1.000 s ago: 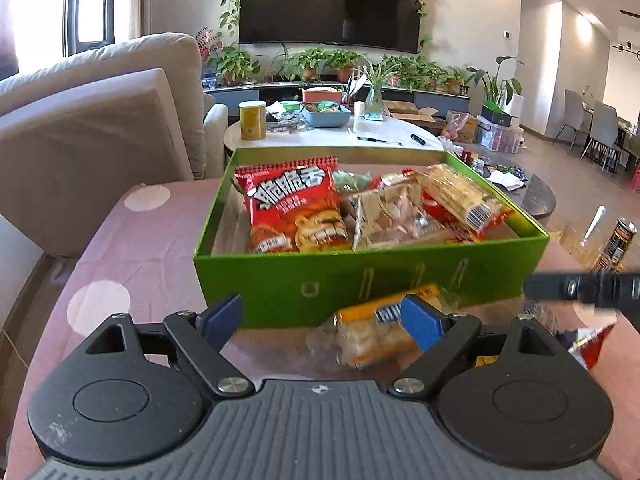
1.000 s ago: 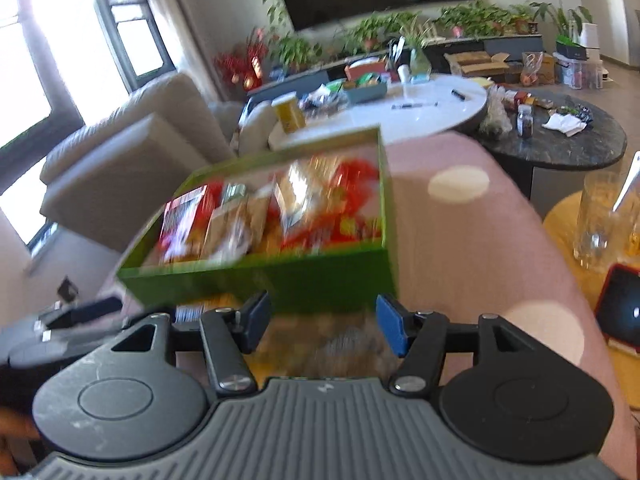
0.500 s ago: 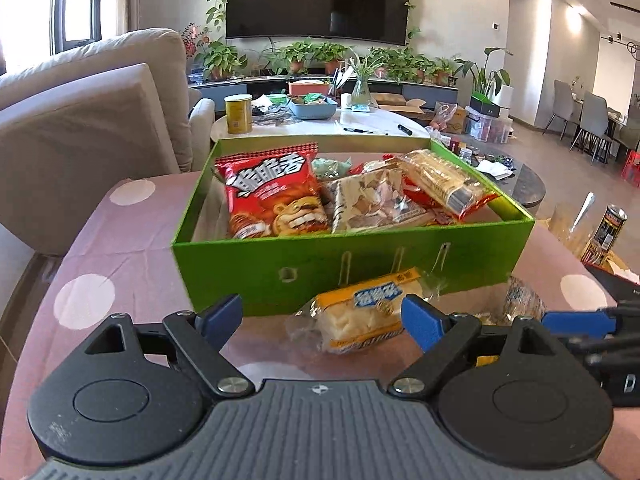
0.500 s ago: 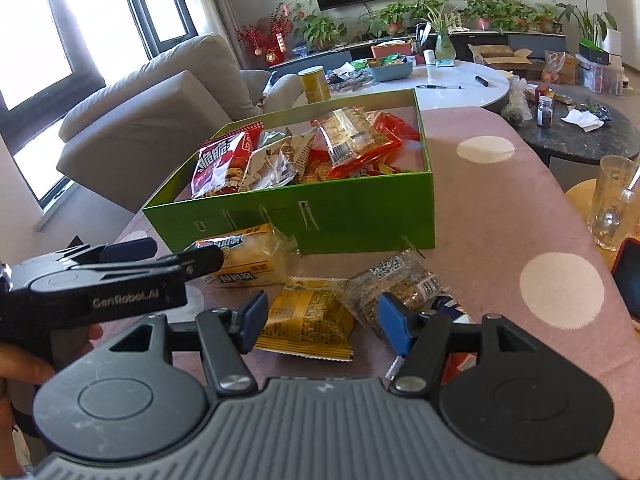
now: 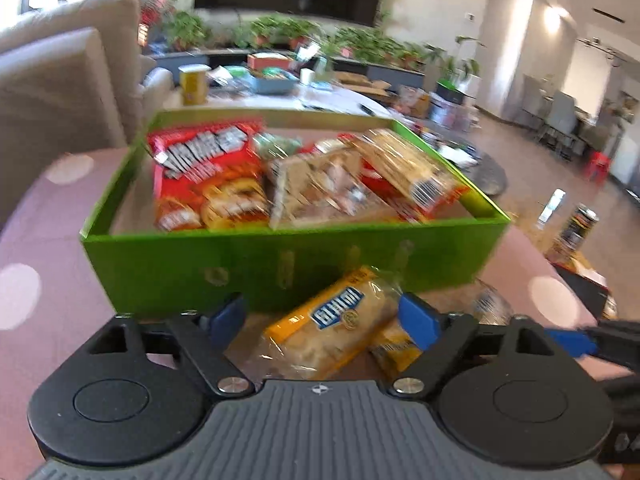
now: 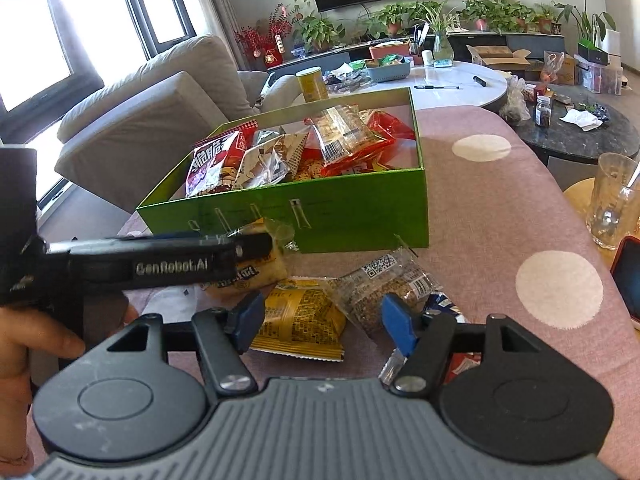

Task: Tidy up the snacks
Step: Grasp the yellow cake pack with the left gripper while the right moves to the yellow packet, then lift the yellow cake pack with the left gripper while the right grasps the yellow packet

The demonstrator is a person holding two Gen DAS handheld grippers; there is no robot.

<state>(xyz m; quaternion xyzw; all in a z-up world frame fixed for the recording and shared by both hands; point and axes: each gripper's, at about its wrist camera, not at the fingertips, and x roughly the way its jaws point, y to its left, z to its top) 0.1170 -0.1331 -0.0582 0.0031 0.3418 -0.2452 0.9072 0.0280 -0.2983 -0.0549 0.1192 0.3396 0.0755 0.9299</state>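
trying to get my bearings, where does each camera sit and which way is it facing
Left wrist: on the left gripper, angled down along its fingers at the bread packet before the green box; the right gripper's blue tip shows at right.
Right wrist: on the right gripper, facing the yellow packet; the left gripper and the hand holding it cross at left.
Shared: box, bread packet.

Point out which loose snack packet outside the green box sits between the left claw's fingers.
The clear-wrapped pastry with the yellow-and-blue label, just before the green box. The left claw straddles it; the yellow packet and seed bar lie further right.
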